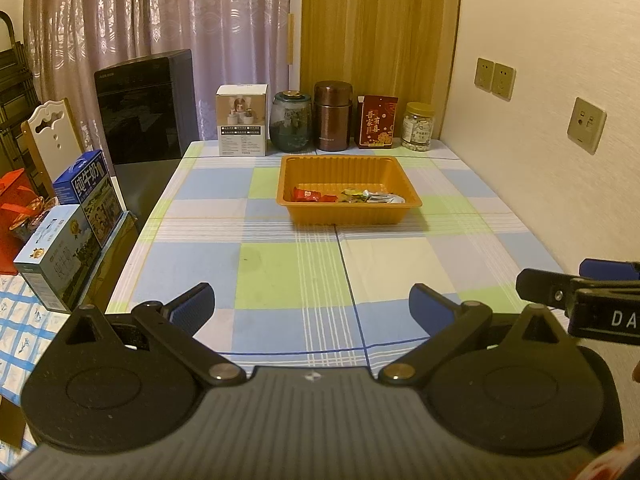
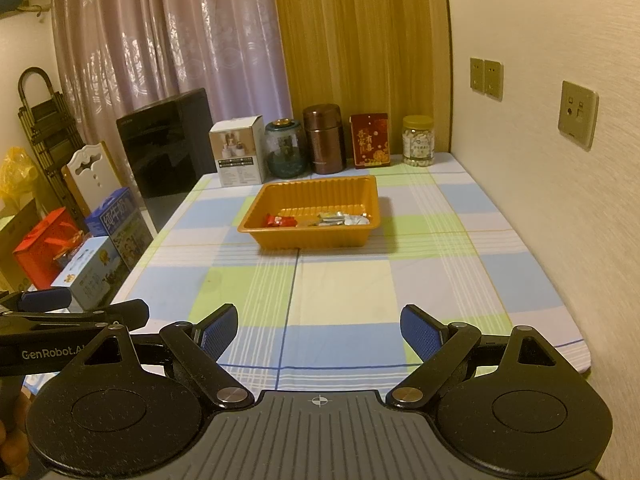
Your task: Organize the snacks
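An orange plastic tray (image 1: 347, 168) stands on the checked tablecloth toward the far side; it also shows in the right wrist view (image 2: 316, 196). Inside lie red-wrapped snacks (image 1: 308, 195) (image 2: 280, 221) and silver and yellow wrapped snacks (image 1: 372, 196) (image 2: 340, 219). My left gripper (image 1: 312, 308) is open and empty above the near table edge. My right gripper (image 2: 320, 330) is open and empty, also at the near edge. Each gripper shows at the side of the other's view: the right one (image 1: 576, 292) and the left one (image 2: 80, 312).
Along the table's back edge stand a white box (image 1: 242, 120), a glass jar (image 1: 291, 122), a brown flask (image 1: 333, 116), a red box (image 1: 377, 121) and a pill jar (image 1: 418, 126). Milk cartons (image 1: 76, 224) and a black appliance (image 1: 146, 108) are at left. The wall (image 1: 560, 80) is close on the right.
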`<state>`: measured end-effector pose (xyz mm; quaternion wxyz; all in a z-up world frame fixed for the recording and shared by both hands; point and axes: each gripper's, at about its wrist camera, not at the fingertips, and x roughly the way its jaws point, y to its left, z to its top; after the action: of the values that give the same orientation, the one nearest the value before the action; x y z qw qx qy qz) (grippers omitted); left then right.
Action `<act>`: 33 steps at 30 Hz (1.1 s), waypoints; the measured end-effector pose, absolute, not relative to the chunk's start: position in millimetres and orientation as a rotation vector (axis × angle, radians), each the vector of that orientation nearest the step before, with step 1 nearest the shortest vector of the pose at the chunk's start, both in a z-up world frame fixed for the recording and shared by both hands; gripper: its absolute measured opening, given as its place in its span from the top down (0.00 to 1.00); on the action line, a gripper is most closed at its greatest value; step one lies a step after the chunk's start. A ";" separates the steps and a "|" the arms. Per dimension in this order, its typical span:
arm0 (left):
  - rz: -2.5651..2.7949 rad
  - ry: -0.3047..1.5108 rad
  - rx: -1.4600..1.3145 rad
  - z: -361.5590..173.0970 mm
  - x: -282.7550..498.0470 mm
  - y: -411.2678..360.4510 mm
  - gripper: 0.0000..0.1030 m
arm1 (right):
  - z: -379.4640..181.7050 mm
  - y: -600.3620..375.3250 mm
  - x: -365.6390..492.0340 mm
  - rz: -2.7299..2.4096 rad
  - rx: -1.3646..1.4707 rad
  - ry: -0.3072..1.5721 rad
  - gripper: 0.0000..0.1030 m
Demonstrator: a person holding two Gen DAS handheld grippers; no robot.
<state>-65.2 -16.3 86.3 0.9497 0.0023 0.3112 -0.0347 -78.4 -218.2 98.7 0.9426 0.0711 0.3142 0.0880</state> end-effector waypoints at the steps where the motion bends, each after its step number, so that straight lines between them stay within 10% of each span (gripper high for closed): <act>1: -0.071 0.633 0.005 86.3 -65.2 -16.2 0.00 | 98.9 -218.3 -78.6 0.179 0.145 0.641 0.15; 33: -0.069 0.633 0.007 88.3 -61.1 -21.8 0.00 | 100.1 -218.2 -75.4 0.175 0.144 0.643 0.15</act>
<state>-61.1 -21.8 88.3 0.9497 0.0033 0.3113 -0.0337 -75.4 -218.2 100.1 0.9425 0.0706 0.3153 0.0858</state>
